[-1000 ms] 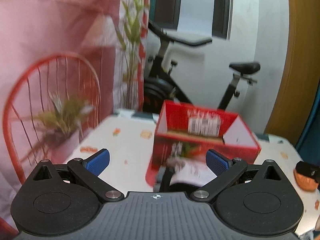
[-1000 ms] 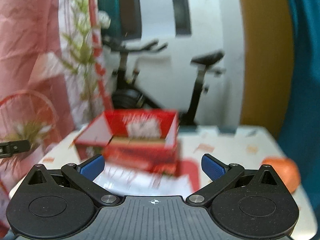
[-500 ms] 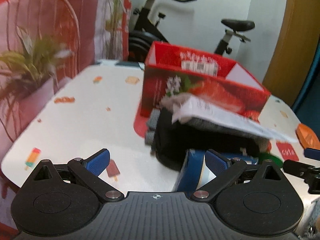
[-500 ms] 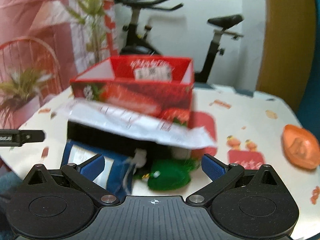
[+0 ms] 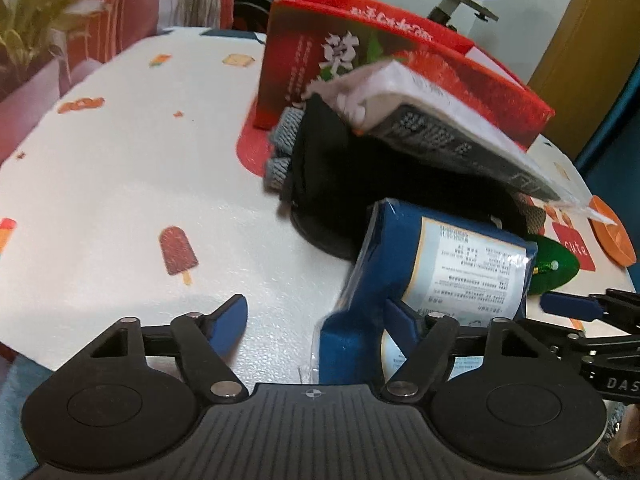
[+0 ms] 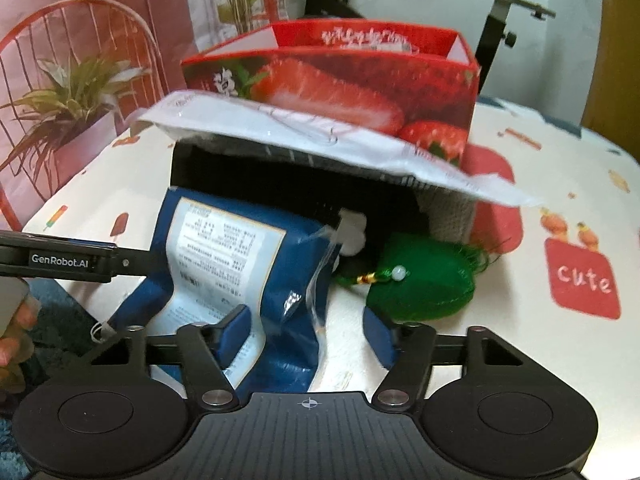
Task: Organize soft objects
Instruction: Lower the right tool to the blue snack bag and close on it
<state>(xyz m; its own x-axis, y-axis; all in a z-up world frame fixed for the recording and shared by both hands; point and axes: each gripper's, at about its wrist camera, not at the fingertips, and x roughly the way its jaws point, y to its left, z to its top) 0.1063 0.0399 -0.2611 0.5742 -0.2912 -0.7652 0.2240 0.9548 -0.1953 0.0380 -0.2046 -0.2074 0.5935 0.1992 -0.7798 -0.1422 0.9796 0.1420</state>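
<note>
Both grippers have dropped toward the blue packet (image 6: 240,256) at lower centre, left gripper (image 5: 316,320) and right gripper (image 6: 308,320) spread and empty; red box (image 6: 360,76) unfilled, sorting barely begun.

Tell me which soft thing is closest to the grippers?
The blue plastic-wrapped package with the white label; the green tasselled pouch and black folded cloth lie farther back.
</note>
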